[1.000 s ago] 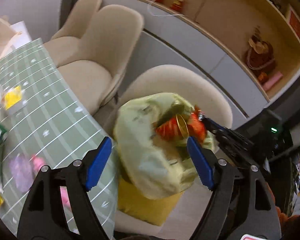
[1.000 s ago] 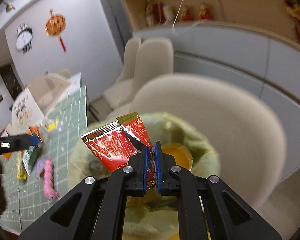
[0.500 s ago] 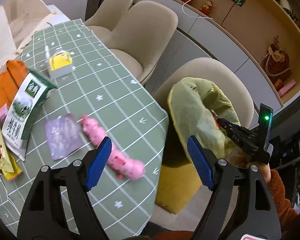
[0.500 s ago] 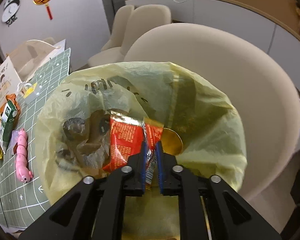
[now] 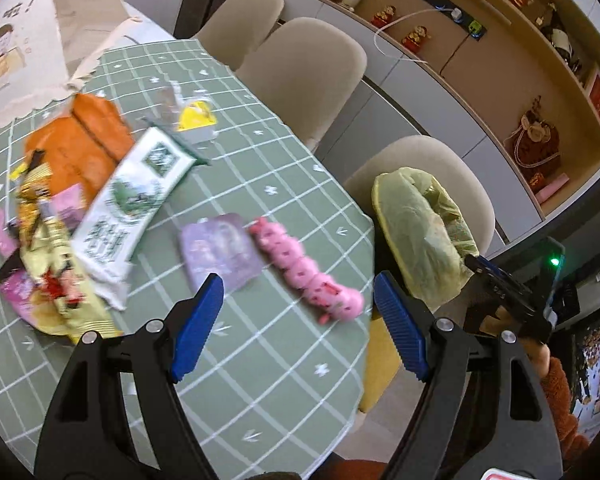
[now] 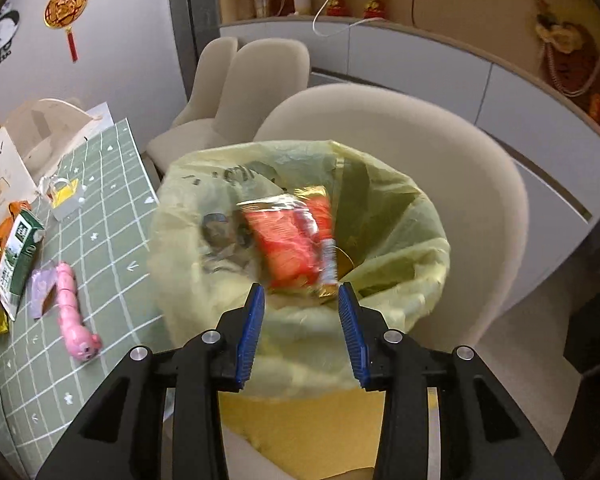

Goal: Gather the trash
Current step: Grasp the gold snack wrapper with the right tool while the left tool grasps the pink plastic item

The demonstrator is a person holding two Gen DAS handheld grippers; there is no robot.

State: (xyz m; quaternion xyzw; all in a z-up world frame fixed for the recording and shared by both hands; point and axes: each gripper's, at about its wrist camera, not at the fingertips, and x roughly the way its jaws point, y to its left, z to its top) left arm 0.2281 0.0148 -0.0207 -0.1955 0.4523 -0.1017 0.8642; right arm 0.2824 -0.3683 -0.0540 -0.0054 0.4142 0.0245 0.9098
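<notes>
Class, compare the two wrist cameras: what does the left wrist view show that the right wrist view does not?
Only the left wrist view shows the left gripper, jaws open over the table.

Only the right wrist view shows the red wrapper inside the bag, beyond the right gripper's opening jaws.

Both show the yellow bag and the pink toy.

Bin bag (image 6: 380,216): centre of right wrist view, in front of chair (image 6: 420,132); right of table (image 5: 260,360) in left wrist view.
Snack wrapper (image 6: 292,240): inside bag mouth, beyond right gripper (image 6: 302,324).
Worm toy (image 5: 304,272): near table's right edge, flat packet (image 5: 220,248) just left.
Carton (image 5: 136,196), wrappers (image 5: 48,240): left of frame.
Left gripper (image 5: 296,324): lower centre, over table edge.
</notes>
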